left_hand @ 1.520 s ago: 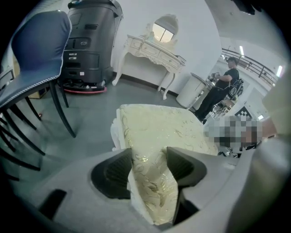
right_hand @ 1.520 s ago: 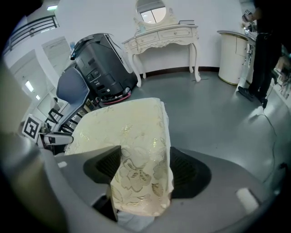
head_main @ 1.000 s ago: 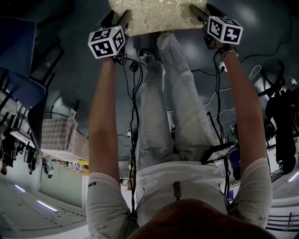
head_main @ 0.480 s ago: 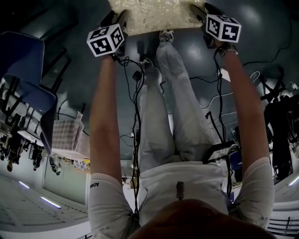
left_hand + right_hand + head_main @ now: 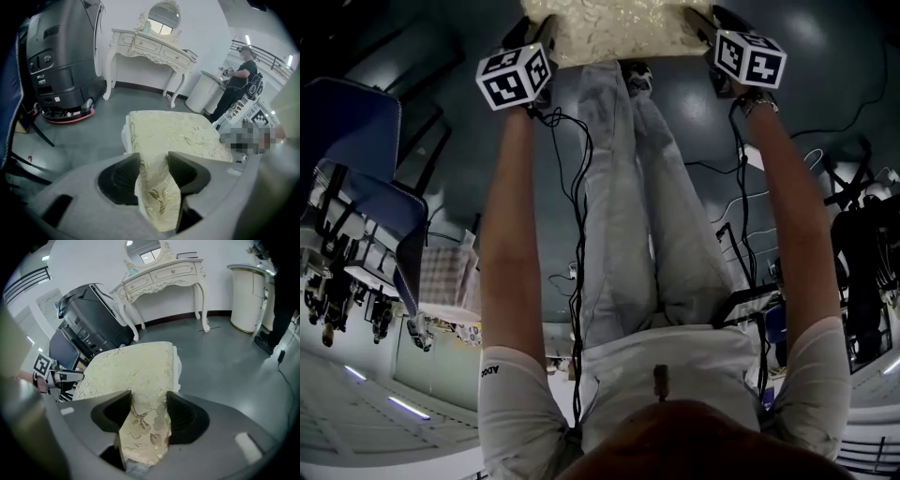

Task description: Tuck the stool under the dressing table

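Note:
The stool's cream, gold-patterned cushion (image 5: 619, 23) lies at the top of the head view. My left gripper (image 5: 153, 161) is shut on the stool's left edge, the fabric pinched between its black pads. On the opposite edge my right gripper (image 5: 149, 401) clamps the cushion (image 5: 131, 366) the same way. Both pairs of jaws have just been closing on the fabric. The white carved dressing table (image 5: 150, 44) with its oval mirror (image 5: 164, 16) stands against the far wall beyond the cushion (image 5: 173, 133). The dressing table (image 5: 164, 275) also shows in the right gripper view.
A big black floor-cleaning machine (image 5: 61, 61) stands left of the table. A white round cabinet (image 5: 246, 296) and a person in black (image 5: 236, 84) are to its right. A blue chair (image 5: 356, 169) is at my left. Cables (image 5: 741, 206) trail on the grey floor.
The person has stepped forward, feet shifting under the stool. Both grippers keep their hold on the cushion. The blue chair has slid further into the head view.

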Demonstrator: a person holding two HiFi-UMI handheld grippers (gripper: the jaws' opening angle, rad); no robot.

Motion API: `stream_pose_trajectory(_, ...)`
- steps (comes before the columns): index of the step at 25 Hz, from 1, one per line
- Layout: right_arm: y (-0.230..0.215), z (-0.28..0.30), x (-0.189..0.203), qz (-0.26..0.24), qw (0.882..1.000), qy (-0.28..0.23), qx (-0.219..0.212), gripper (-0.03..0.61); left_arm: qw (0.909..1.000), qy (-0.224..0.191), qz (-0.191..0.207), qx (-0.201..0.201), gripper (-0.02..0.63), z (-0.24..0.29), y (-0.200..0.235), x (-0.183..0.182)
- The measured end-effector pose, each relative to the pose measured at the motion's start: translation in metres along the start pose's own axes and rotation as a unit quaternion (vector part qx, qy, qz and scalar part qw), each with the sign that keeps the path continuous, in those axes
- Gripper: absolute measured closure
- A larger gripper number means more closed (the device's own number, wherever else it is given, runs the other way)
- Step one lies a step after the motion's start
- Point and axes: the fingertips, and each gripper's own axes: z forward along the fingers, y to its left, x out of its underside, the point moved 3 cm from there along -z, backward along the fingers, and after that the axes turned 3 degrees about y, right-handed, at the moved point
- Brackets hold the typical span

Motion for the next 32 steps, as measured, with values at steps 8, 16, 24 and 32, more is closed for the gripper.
stream_pose_trajectory(8, -0.009, 0.028, -0.043, 0.029, 1.0, 0.001, 0.013, 0.328, 0.9995, 0.007, 0.027, 0.011, 0.42, 0.036, 0.022, -0.058)
stream_pose_trajectory(16, -0.032, 0.047, -0.104, 0.047, 0.998, -0.009, 0.041, 0.328, 0.9977, 0.005, 0.057, 0.038, 0.418, 0.077, 0.03, -0.136)
stream_pose_trajectory(24, -0.039, 0.076, -0.17, 0.052, 0.996, -0.021, 0.071, 0.337, 0.9956, -0.007, 0.078, 0.052, 0.419, 0.112, 0.053, -0.21)
stream_pose_trajectory(32, -0.044, 0.087, -0.21, 0.056, 0.994, -0.012, 0.087, 0.339, 0.9961, -0.012, 0.063, 0.06, 0.419, 0.128, 0.063, -0.251)
